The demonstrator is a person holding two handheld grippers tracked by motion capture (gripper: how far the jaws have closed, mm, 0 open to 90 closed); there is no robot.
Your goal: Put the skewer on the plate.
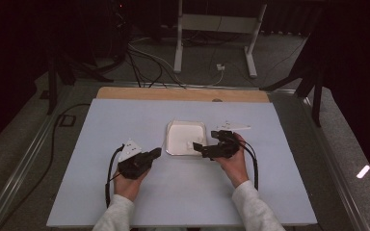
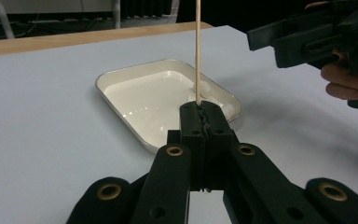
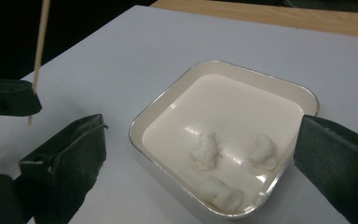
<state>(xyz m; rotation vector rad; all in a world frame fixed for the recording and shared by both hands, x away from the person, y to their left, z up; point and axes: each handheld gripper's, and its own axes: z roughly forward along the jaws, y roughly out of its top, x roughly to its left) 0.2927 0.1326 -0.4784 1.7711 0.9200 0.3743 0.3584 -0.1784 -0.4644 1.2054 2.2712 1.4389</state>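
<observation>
Right gripper [image 1: 200, 146] hangs wide open and empty over the marshmallows [image 3: 207, 151] in the tray [image 3: 168, 99], and a hard squeeze could squash one or tip the tray, while the left gripper [image 2: 204, 113], tight on the stick [image 2: 198, 51], waits nearby.

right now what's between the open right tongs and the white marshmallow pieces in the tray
Nothing: in the right gripper view the open right tongs frame the shallow white metal tray, with its near rim and bare floor before the three white marshmallow pieces.

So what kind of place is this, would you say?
Probably a lab or recording studio: black curtains all round, loose cables across the grey floor, and a work table under a pale sheet holding a white tray.
</observation>
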